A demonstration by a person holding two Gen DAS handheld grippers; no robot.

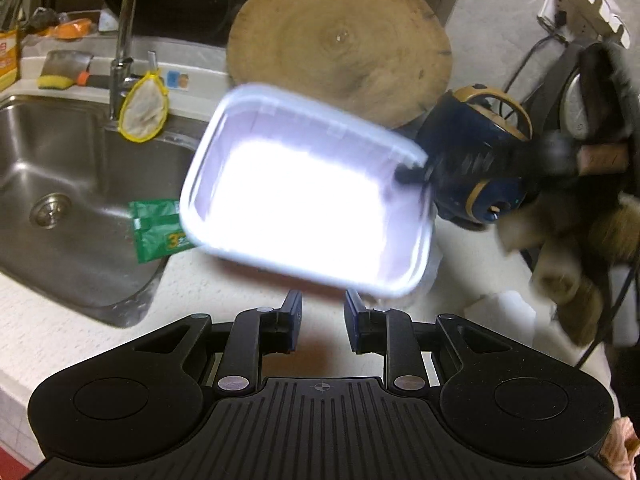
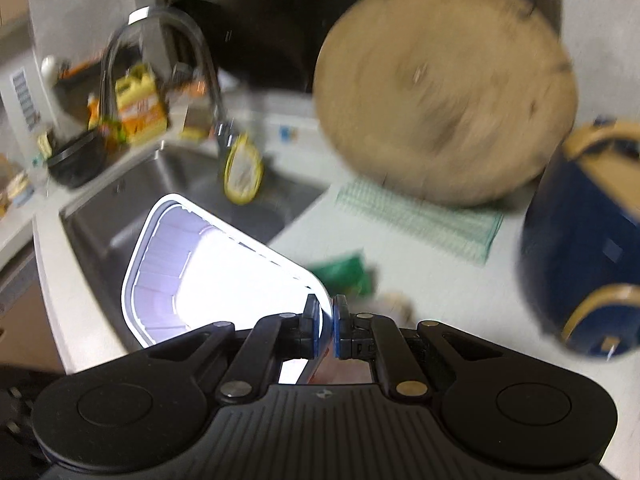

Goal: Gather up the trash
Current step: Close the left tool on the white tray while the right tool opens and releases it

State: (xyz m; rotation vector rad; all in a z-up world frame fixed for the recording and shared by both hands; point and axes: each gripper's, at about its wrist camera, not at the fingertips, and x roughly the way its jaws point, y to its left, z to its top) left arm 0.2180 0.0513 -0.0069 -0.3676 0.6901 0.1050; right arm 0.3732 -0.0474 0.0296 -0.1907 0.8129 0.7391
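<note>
A white plastic food container hangs tilted above the counter, open side toward me. My right gripper is shut on its rim, with the container reaching out to the left over the sink's edge. In the left wrist view the right gripper's dark tip shows at the container's right rim. My left gripper is open and empty, just below the container. A green wrapper lies at the sink's edge; it also shows in the right wrist view.
A steel sink with a faucet is at the left. A round wooden board leans at the back. A dark blue pot stands at the right, near cables and a wall socket. A green mat lies under the board.
</note>
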